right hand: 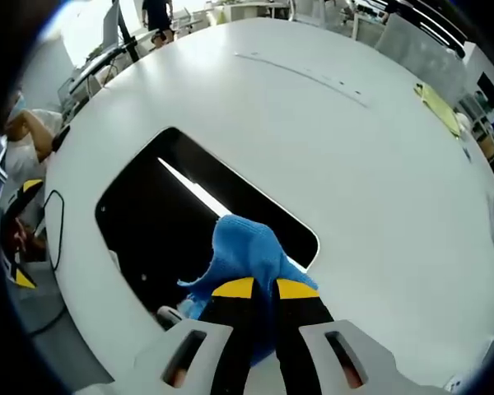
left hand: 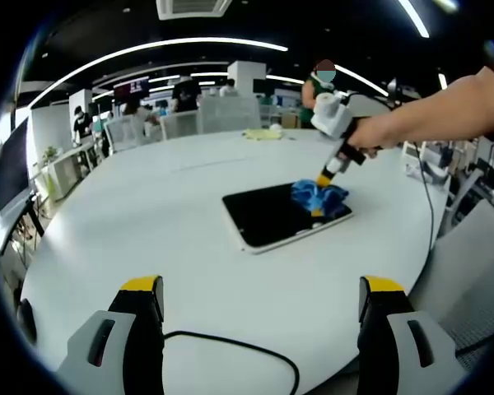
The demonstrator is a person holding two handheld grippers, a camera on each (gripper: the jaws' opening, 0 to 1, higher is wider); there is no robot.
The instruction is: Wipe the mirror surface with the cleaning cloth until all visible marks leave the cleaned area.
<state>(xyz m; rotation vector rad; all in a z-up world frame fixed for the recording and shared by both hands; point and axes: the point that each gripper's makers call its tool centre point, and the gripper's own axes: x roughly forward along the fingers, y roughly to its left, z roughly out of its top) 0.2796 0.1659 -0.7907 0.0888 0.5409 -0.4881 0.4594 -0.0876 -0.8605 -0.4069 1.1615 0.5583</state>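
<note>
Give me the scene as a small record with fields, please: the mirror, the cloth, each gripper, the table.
mirror: dark rectangular mirror lying flat on the table
cloth: blue cloth bunched on the mirror's edge
right gripper: right gripper shut on the cloth, pressing it to the mirror
left gripper: left gripper open, held above the table, away from the mirror
table: white round table

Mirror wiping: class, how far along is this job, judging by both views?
Done: the right gripper is shut on the blue cloth. In hand: the cloth presses on one end of the mirror. Left: the remaining dark surface; marks are too faint to judge. The left gripper waits open.
</note>
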